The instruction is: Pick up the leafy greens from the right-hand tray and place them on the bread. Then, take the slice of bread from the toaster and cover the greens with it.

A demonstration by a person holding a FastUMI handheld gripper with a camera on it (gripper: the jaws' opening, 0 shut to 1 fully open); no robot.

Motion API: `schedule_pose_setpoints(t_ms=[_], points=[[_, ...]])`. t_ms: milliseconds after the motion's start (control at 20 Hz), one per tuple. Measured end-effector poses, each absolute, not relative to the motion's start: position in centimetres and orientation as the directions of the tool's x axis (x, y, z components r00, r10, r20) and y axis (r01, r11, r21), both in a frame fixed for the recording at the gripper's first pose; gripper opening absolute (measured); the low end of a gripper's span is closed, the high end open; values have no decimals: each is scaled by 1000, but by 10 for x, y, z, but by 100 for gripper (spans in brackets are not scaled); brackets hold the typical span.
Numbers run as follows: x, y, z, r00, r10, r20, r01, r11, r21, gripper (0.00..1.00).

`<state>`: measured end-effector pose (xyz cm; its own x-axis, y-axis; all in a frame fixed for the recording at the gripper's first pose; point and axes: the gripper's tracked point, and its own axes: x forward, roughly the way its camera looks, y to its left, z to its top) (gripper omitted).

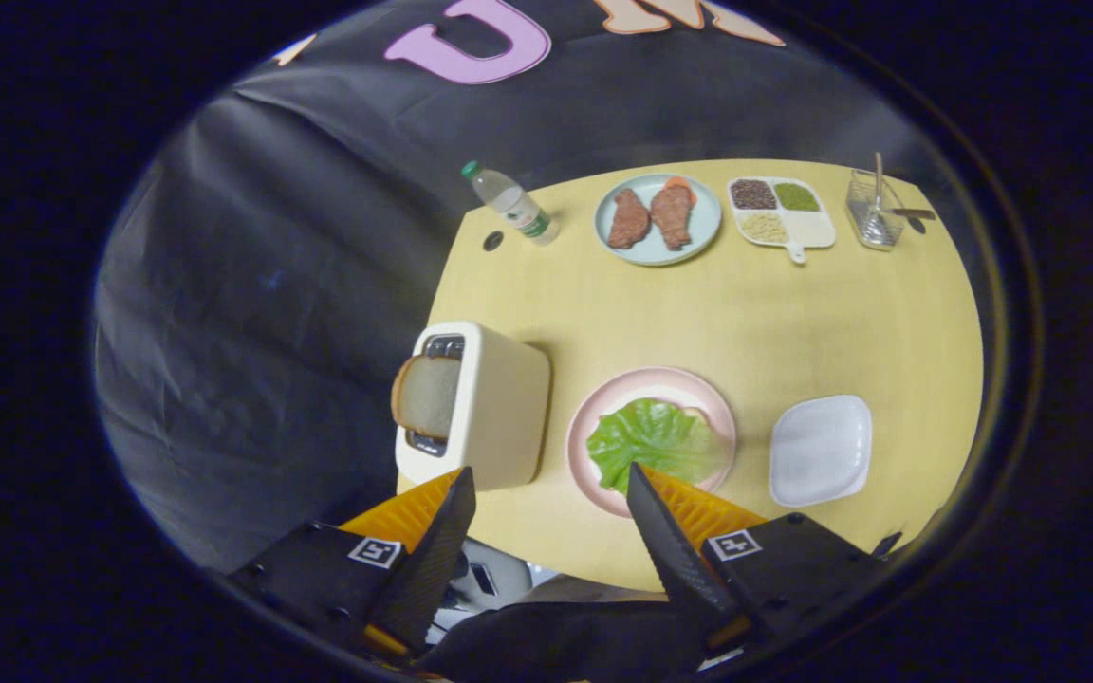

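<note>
The leafy greens [653, 441] lie on the bread, of which only a small edge [695, 414] peeks out, on a pink plate [603, 403] just ahead of my right finger. A slice of bread [427, 395] stands in the slot of the cream toaster [499, 408], just beyond my left finger. My gripper [551, 484] is open and high above the table, nothing between its fingers; the near rim of the pink plate is hidden behind the right fingertip. The white tray [821, 448] to the right of the plate holds nothing.
At the far side of the yellow table [774, 323] stand a water bottle [511, 202], a pale blue plate with meat pieces [657, 219], a divided dish of grains [781, 211] and a clear container with a utensil [875, 209]. Black cloth hangs beyond the table's left edge.
</note>
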<state>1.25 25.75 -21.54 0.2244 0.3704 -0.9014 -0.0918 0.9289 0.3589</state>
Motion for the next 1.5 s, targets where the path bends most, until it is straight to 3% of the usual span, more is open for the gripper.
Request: schedule_pose_setpoints(t_ms=[500,850,1500], points=[[37,397,-211,145,455,-879,-196,884,426,100],[42,438,-263,71,401,-914,-170,907,385,99],[44,437,-317,21,242,-970,-184,955,234,36]])
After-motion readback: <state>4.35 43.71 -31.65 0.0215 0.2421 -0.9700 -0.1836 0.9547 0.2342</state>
